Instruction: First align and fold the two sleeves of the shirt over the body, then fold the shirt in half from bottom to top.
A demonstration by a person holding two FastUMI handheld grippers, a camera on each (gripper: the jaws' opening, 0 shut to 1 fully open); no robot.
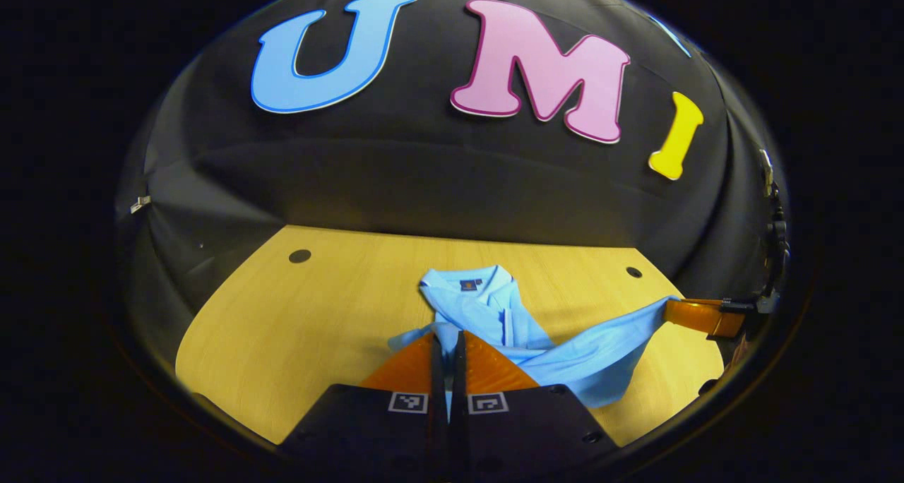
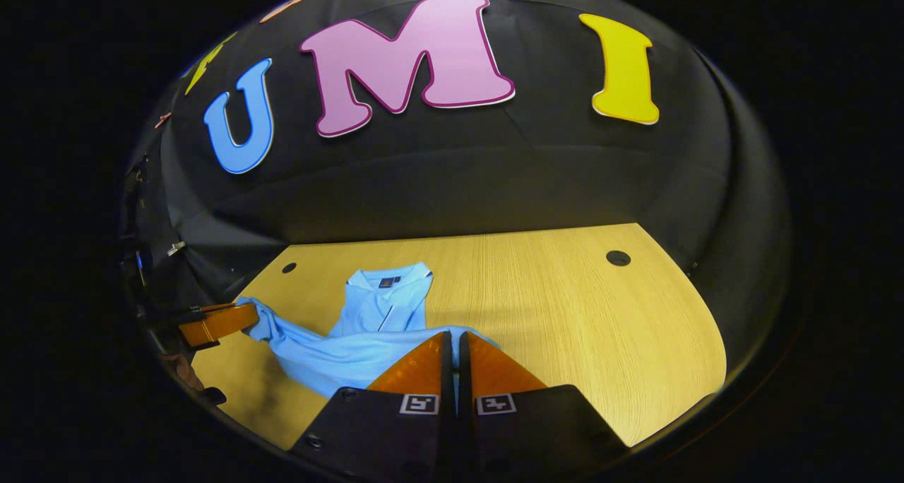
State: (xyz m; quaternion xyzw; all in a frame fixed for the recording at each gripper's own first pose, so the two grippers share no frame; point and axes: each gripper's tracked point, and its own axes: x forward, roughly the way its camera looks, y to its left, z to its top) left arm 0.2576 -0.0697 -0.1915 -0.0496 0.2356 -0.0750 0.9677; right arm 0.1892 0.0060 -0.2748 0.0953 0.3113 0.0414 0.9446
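Note:
A light blue collared shirt [image 1: 600, 359] lies on the wooden table [image 1: 296, 328], its collar [image 1: 470, 285] at the far end. In the left gripper view, my left gripper [image 1: 448, 338] is shut on a bunch of the shirt's near fabric. Off to the right, my right gripper [image 1: 681, 312] pinches another part of the cloth, which stretches between the two. In the right gripper view, my right gripper [image 2: 453, 338] is shut on the shirt [image 2: 332, 356], and the left gripper [image 2: 240, 317] grips the fabric at the far left. The collar [image 2: 388, 282] points toward the wall.
The tabletop [image 2: 600, 320] has round dark holes near its back corners [image 2: 618, 258] [image 2: 289, 267]. Black cloth walls close off the back and sides. Bare wood stretches to the right of the shirt in the right gripper view.

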